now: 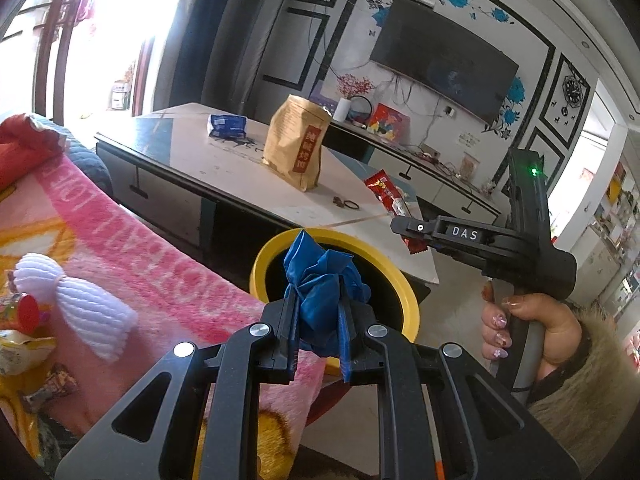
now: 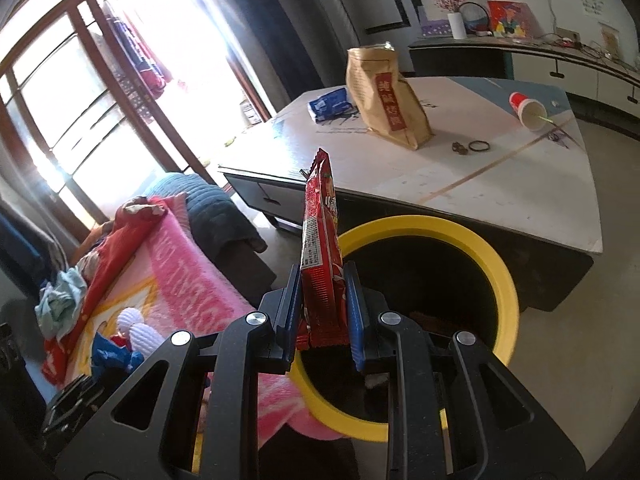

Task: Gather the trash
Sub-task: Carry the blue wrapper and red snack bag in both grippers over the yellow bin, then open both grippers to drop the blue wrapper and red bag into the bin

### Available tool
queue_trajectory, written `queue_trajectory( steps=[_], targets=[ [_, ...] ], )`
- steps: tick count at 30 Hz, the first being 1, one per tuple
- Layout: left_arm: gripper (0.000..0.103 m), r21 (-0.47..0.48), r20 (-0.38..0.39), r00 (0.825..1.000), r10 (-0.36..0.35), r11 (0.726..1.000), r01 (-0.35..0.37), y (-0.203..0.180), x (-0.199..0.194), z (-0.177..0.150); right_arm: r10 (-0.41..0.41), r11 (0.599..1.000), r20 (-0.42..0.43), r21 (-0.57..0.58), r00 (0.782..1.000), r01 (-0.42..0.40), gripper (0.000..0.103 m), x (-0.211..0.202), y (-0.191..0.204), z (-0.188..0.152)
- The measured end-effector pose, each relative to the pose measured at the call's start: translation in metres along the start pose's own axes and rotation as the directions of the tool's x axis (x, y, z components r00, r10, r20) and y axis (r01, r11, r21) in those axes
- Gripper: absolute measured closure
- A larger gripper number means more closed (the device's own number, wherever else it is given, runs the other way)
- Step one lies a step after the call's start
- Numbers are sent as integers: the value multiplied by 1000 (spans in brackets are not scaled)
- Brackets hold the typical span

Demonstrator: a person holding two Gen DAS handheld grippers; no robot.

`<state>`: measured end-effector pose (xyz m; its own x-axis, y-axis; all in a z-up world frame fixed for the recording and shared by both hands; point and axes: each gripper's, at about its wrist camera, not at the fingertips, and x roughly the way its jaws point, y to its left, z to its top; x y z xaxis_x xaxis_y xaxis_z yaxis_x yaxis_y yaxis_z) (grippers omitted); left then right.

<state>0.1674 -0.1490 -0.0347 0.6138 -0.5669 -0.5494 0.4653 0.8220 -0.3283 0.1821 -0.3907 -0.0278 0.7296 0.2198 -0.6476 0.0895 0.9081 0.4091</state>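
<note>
Between my left gripper's jaws I am pinching a crumpled blue bag, closed tight on it, hanging over the yellow-rimmed bin. Beside it, my right gripper is squeezing an upright red snack wrapper above the same bin. Farther off, a brown paper bag is standing on the coffee table, with a red cup lying near it.

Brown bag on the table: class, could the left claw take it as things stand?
Probably not yet: the left claw is shut on a blue wrapper over the yellow bin; the bag stands unobstructed beyond.
</note>
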Motion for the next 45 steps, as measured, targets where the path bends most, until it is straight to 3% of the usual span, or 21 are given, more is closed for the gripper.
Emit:
queue_trajectory(
  steps=[21,34,37,39,45],
  targets=[
    [88,51,-94,996,-5,999,10,-23,68,-2,-106,991,-37,77,994,109,88,18,-53,-4],
    [88,61,-162,987,0,998,10,-28,111,-10,-110,981,-99,150,989,124,86,37,-81,-16],
    [77,35,-171,985,-21,999,27,-27,119,-8,-116,978,-103,159,988,132,77,38,-83,-16],
    [39,19,-150,988,-31,999,34,-26,118,-7,-127,976,-92,167,988,141,67,36,-84,-16],
    [8,-10,-91,996,-22,1000,21,-22,103,-6,-178,968,-62,166,982,186,52,29,-83,-13]
  ],
)
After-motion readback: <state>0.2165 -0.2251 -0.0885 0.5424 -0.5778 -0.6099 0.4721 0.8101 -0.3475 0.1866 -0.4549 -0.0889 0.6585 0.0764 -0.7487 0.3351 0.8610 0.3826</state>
